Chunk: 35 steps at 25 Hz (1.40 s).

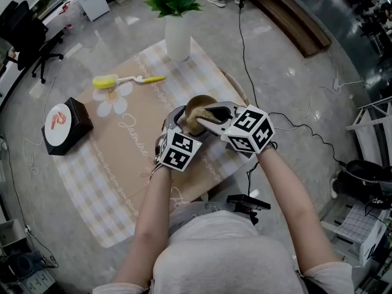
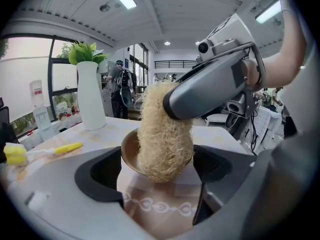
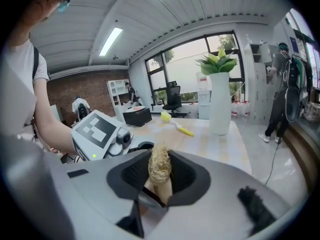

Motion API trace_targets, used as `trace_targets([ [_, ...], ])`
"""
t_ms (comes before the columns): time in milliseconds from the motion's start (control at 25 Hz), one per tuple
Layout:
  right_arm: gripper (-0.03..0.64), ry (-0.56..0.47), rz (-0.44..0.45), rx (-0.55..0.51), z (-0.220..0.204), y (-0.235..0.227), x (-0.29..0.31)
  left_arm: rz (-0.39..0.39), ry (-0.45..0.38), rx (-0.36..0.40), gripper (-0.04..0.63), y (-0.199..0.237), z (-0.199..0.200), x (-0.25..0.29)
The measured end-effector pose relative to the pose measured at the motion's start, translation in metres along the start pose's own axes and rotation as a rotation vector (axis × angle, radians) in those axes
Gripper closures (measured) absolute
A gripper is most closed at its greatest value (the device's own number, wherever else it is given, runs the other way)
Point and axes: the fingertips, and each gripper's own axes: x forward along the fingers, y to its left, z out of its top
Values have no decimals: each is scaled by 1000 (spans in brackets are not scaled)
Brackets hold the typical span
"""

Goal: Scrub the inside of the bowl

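The brown round bowl (image 1: 196,108) sits on the beige checked tablecloth (image 1: 122,141) near its front edge, and the left gripper (image 1: 179,117) seems clamped across its sides, though the contact is hard to confirm. Our right gripper (image 1: 207,116) is clenched on the pale fibrous loofah scrubber (image 2: 162,136), which is pressed into the bowl. We should hold the bowl steady and sweep the loofah around the wall with even pressure.

The head camera looks steeply down on the counter (image 1: 116,185), while close cameras on the left tool (image 1: 181,119) and right tool (image 1: 206,116) face along their jaws, all three sharing the white vase (image 1: 177,37) at the counter's twelve o'clock.
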Motion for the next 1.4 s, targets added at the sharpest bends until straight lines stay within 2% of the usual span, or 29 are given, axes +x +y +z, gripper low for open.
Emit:
trace_targets([
  [280,520,-16,-47,29,9,-14,15,-1,2,7,135,0,0,-1],
  [600,520,26,-107,36,10,-39,17,-2,7,15,136,-1,0,0],
  [840,520,47,-126,25,9,-53,23,-2,7,14,136,0,-1,0],
  [1400,520,138,-232,-34,-2,-88,5,1,14,20,137,-1,-1,0],
])
